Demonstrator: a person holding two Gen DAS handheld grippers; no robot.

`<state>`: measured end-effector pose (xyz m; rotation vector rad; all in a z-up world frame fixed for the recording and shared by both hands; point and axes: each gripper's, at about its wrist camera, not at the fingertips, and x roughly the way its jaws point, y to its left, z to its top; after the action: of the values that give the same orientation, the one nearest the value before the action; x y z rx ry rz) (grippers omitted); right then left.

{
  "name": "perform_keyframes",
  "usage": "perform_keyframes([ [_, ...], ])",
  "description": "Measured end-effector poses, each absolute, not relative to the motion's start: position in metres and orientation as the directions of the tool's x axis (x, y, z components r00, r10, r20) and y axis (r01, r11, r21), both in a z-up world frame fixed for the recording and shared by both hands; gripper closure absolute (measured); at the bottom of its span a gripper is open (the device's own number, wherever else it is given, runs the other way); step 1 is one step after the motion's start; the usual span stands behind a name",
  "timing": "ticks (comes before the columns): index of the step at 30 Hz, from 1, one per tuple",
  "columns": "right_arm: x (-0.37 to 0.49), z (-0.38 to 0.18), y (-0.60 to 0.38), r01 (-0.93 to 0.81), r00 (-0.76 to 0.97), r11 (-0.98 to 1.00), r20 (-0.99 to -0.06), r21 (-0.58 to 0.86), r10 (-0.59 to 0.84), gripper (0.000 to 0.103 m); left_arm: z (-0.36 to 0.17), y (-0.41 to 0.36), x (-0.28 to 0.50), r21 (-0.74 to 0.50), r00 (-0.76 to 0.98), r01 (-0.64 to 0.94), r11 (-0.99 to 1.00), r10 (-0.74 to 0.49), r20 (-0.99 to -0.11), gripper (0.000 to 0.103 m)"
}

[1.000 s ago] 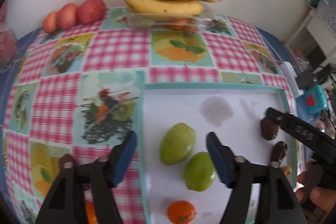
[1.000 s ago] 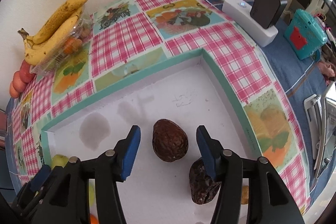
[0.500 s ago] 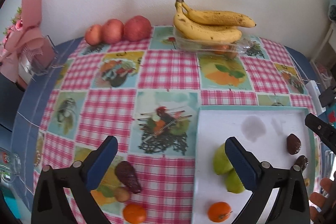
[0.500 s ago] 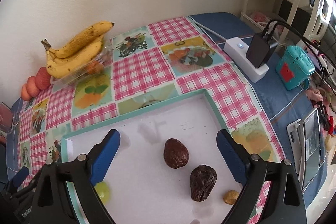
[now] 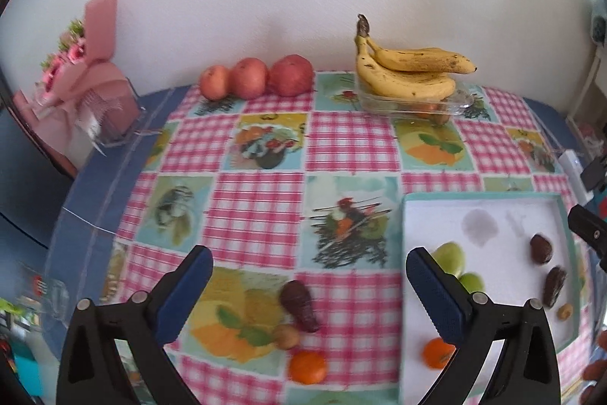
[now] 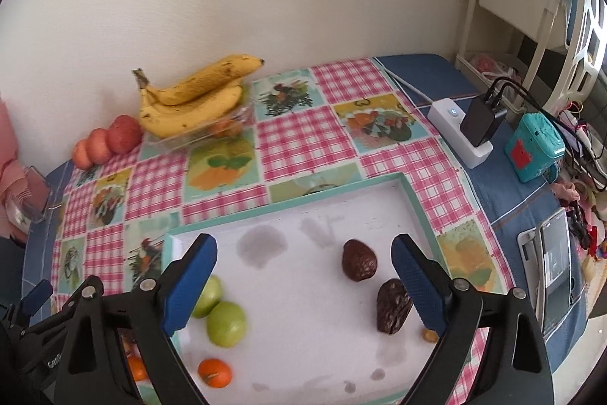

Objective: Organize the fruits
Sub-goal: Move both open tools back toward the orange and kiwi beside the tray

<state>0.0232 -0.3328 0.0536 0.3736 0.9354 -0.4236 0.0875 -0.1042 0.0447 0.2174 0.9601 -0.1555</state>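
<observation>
My left gripper [image 5: 308, 272] hangs open and empty above the checked cloth, over a dark avocado [image 5: 299, 304], a small tan fruit [image 5: 285, 336] and an orange [image 5: 307, 366]. To its right lies the white tray [image 5: 493, 211] holding two green fruits [image 5: 449, 257], an orange [image 5: 436, 352] and two dark avocados [image 5: 540, 248]. My right gripper [image 6: 303, 249] stands open and empty above that tray [image 6: 341, 188], with the avocados [image 6: 358, 264] near its right finger and the green fruits [image 6: 226, 323] by its left one.
Bananas [image 5: 409, 71] rest on a clear box at the wall, with three red apples [image 5: 258, 78] to their left. A pink bouquet [image 5: 87, 74] stands at the far left. A power strip [image 6: 461, 128], a teal device [image 6: 535, 147] and a phone [image 6: 554, 272] lie right of the cloth.
Both grippers opened wide and rose away from the tray, leaving the green fruit and the dark avocado lying there. The left view swung left, so the fruit on the cloth came into sight.
</observation>
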Motion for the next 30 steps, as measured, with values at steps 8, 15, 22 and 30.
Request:
perform_keyframes([
  [8, 0.008, 0.045, -0.298, 0.469, 0.488, 0.879, -0.855, 0.084, -0.178, 0.01, 0.052, -0.067, 0.072, 0.084, 0.564, 0.214, 0.973, -0.052, -0.824, 0.0],
  [15, -0.015, 0.039, -0.274, 0.441, 0.494, 0.891, -0.858, 0.106, -0.142, 0.01, 0.057, -0.038, 0.054, 0.076, 0.586, 0.184, 0.98, -0.047, -0.809, 0.0],
  [22, -0.025, 0.035, -0.25, 0.397, 0.504, 0.909, -0.858, 0.131, -0.096, 0.01, 0.057, -0.004, 0.047, 0.029, 0.583, 0.127, 0.991, -0.051, -0.811, 0.0],
  [30, -0.011, 0.026, -0.22, 0.338, 0.48, 0.932, -0.876, 0.132, -0.05, 0.01, 0.053, 0.025, 0.055, 0.007, 0.566, 0.051, 0.999, -0.023, -0.824, 0.0],
])
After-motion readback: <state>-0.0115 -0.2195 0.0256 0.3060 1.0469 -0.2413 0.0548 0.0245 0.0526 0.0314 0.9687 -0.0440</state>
